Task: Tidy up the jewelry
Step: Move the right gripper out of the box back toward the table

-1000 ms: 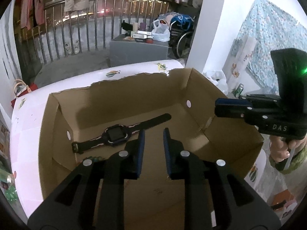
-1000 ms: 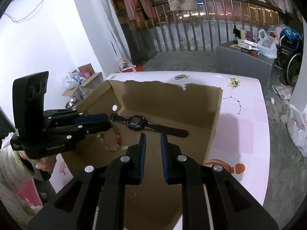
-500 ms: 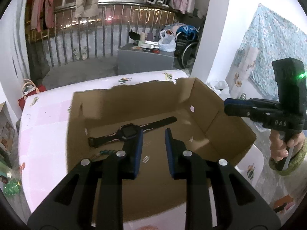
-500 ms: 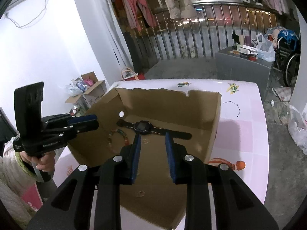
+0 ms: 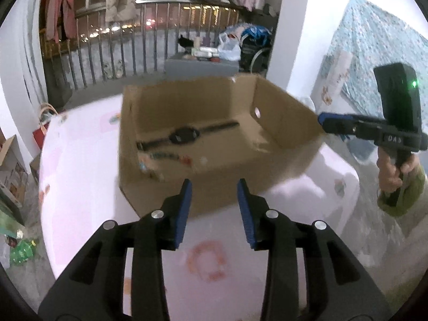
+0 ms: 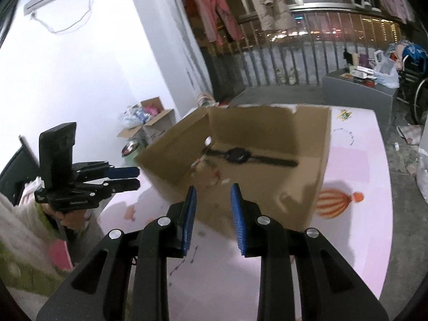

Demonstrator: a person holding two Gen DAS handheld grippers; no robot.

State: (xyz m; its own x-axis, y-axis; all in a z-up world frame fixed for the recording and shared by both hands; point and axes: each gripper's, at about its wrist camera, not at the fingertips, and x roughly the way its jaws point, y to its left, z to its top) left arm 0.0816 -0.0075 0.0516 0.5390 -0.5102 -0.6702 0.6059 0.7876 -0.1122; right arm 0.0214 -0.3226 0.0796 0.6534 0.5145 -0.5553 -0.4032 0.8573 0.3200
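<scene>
An open cardboard box (image 5: 267,171) (image 6: 302,195) stands on the pink table cover. On its floor lie a black wristwatch (image 5: 184,135) (image 6: 236,155) and, beside it, a coloured bead bracelet (image 5: 165,157) (image 6: 211,171), which is blurred. My left gripper (image 5: 214,187) hovers over the table in front of the box, its jaws opening with nothing between them. It also shows in the right wrist view as the left gripper (image 6: 135,178), left of the box. My right gripper (image 6: 212,190) stands open and empty before the box's near wall. In the left wrist view the right gripper (image 5: 325,123) is at the box's right corner.
A blurred reddish ring shape (image 5: 206,262) lies on the table cover near me; print or object, I cannot tell. An orange balloon print (image 6: 334,203) and a thin dark chain-like line (image 6: 345,133) mark the cover right of the box. A grey cabinet (image 5: 200,64) stands before the railing.
Both grippers have drawn back from over the box's inside to the table in front of it. Both pairs of jaws stand wider apart than a second ago.
</scene>
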